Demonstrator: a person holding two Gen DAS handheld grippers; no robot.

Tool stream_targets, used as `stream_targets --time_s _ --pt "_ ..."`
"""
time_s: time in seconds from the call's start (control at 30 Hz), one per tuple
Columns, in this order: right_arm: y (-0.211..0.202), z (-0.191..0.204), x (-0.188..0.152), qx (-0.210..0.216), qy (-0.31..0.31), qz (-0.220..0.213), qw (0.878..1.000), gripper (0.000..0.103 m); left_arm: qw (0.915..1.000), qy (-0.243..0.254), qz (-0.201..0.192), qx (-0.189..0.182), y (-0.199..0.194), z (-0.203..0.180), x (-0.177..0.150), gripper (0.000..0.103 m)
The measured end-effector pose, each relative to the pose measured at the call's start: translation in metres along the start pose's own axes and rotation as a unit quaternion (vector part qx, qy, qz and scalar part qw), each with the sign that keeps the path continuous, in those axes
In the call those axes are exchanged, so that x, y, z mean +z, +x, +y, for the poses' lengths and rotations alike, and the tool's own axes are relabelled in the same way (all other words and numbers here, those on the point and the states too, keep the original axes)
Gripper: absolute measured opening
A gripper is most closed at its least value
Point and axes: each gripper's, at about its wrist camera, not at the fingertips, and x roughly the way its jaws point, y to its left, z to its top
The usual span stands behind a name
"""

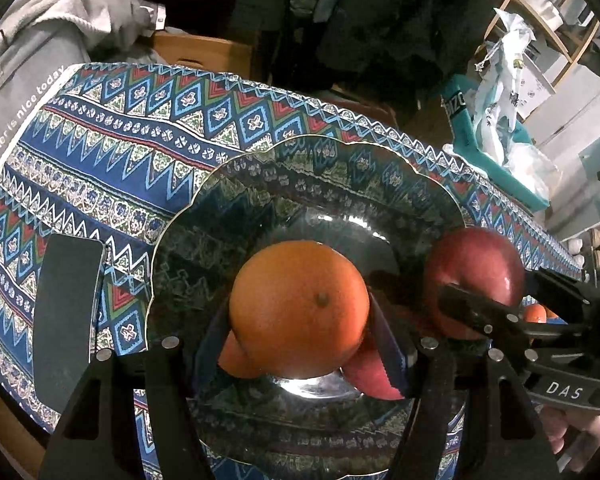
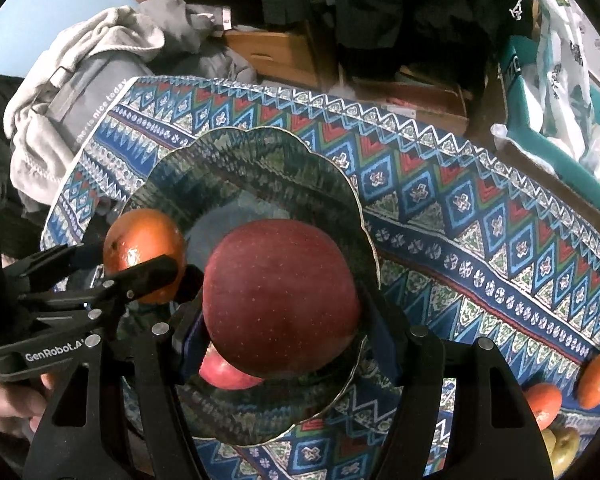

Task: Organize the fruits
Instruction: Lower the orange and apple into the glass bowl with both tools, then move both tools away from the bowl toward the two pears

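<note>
Left gripper (image 1: pixel 300 320) is clamping the orange (image 1: pixel 300 308), jaws part-open around it. Right gripper (image 2: pixel 280 320) is gripping the red apple (image 2: pixel 280 296), pads tight on both flanks. Both fruits are hanging just over the middle of the dark glass plate (image 1: pixel 380 160) on the patterned cloth (image 1: pixel 120 120), orange left, apple right and close beside it. Risks: releasing too high is going to send round fruit rolling off the shallow rim; the grippers are crowding and may knock each other. More fruit (image 2: pixel 598 380) is sitting near-right on the cloth.
</note>
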Motion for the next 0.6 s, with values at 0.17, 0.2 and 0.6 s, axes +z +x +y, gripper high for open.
stream_targets --time_s 0.17,0.2,0.6 --pt "0.001 -0.001 0.000 0.005 0.004 0.007 1.000 0.069 0.9999 0.001 -0.015 -0.001 -0.009 -0.003 0.002 0.068" --pt "0.001 -0.002 0.001 0.007 0.006 0.008 1.000 0.069 0.9998 0.004 -0.017 -0.002 -0.012 -0.005 0.001 0.068" --pt "-0.020 -0.004 -0.001 0.019 0.015 -0.011 1.000 0.067 0.9994 0.029 -0.019 0.001 -0.028 -0.019 -0.008 0.068"
